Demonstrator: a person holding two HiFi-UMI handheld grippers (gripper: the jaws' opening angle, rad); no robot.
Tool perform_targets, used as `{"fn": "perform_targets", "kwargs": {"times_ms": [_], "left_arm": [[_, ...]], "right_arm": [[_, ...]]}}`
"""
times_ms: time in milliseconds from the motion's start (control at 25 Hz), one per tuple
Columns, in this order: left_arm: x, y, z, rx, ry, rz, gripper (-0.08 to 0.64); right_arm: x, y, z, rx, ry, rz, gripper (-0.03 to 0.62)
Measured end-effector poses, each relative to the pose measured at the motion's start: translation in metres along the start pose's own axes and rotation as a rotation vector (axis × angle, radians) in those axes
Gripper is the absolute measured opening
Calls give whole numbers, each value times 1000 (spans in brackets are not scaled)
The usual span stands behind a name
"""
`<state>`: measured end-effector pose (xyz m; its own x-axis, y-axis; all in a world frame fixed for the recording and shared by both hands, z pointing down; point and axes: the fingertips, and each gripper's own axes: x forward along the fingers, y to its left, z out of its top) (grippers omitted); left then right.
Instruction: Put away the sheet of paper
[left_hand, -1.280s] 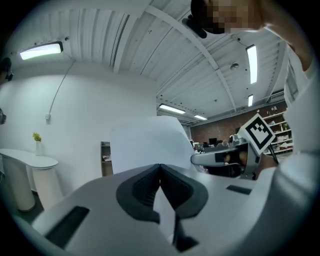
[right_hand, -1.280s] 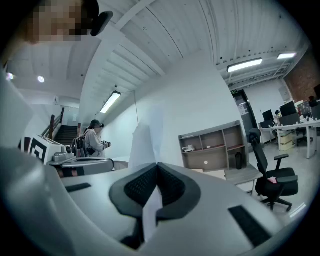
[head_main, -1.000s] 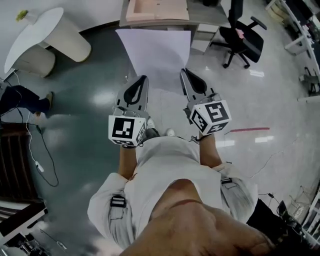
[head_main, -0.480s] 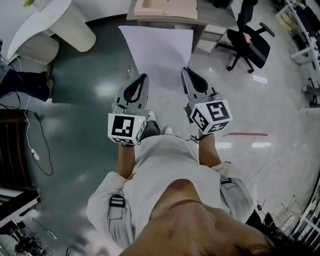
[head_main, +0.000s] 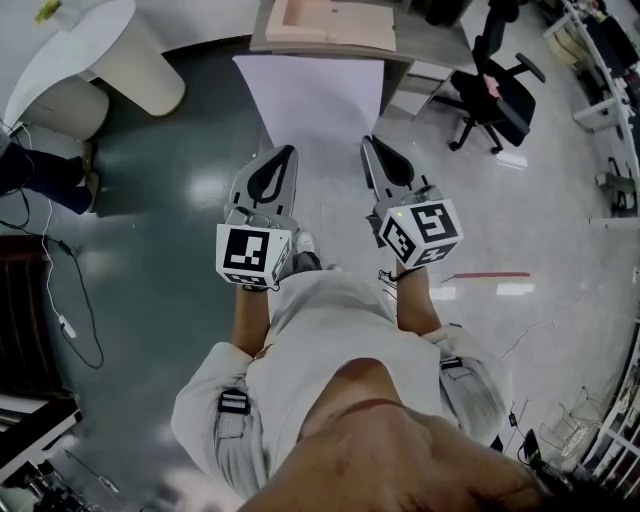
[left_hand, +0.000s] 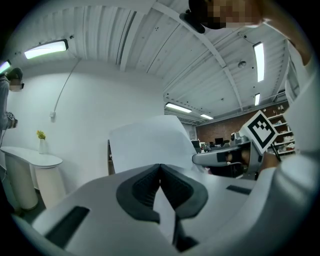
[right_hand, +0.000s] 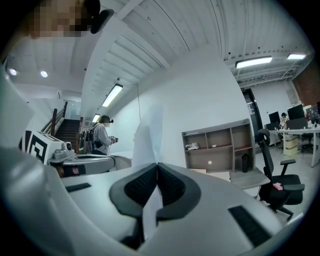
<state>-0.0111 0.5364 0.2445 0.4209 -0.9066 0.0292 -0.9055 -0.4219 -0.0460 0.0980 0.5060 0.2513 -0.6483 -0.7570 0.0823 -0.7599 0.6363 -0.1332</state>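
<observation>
A large white sheet of paper hangs in the air ahead of me, held by its near edge. My left gripper is shut on the sheet's near left part, and my right gripper is shut on its near right part. In the left gripper view the sheet rises from the closed jaws of the left gripper. In the right gripper view the sheet stands edge-on out of the closed jaws of the right gripper. The far edge reaches toward a wooden desk.
A black office chair stands at the right of the desk. A white curved counter is at the far left, with a person's legs beside it. Cables lie on the floor at the left. An open shelf unit stands behind the desk.
The view has shifted slightly and the person at the left has stepped further out of frame. Both grippers keep their hold on the sheet in the same pose.
</observation>
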Motion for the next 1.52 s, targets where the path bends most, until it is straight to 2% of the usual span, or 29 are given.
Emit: {"fn": "perform_targets", "kwargs": {"times_ms": [200, 600, 840, 1040, 1520], "left_arm": [[26, 31, -4, -38, 4, -40, 17], [60, 84, -11, -48, 10, -112, 17], [77, 99, -14, -54, 16, -133, 17], [91, 107, -13, -84, 13, -143, 17], [136, 122, -10, -74, 3, -90, 17]], "right_arm": [[35, -8, 2, 3, 14, -33, 20], [91, -17, 4, 4, 24, -118, 20], [107, -26, 2, 12, 46, -154, 19], [119, -32, 5, 10, 57, -150, 20], [160, -66, 12, 1, 49, -81, 20]]}}
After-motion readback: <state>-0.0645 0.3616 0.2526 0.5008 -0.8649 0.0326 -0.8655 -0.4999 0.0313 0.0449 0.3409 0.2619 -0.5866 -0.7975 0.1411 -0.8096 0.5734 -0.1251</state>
